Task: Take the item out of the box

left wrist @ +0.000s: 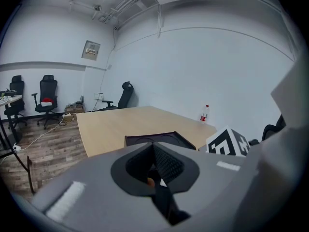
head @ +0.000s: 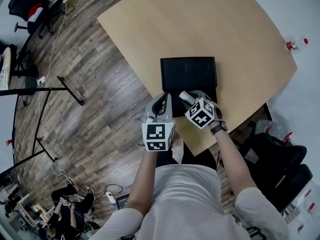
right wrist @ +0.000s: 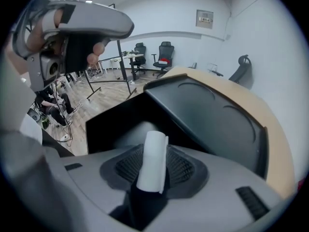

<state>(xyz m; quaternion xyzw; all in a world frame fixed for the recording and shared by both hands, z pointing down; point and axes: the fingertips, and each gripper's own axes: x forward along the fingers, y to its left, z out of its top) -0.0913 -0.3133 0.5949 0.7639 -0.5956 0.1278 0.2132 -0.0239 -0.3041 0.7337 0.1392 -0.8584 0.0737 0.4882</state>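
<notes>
A black box (head: 210,95) stands open near the front edge of the wooden table (head: 225,29), its lid (head: 188,73) laid back on the far side. My right gripper (head: 187,98) points steeply down into the box. In the right gripper view a white rolled item (right wrist: 153,158) stands between the jaws of the right gripper (right wrist: 154,146), which are open around it, above the dark box interior (right wrist: 113,124). My left gripper (head: 161,103) is at the box's near left corner. In the left gripper view the left gripper (left wrist: 154,154) has its pads together, and the lid (left wrist: 164,138) shows beyond.
A small bottle with a red cap (head: 294,44) stands at the table's far right edge, and the bottle (left wrist: 204,113) shows in the left gripper view too. Black office chairs (head: 277,159) sit right of me. A black stand's legs (head: 70,90) and cables lie on the wood floor at left.
</notes>
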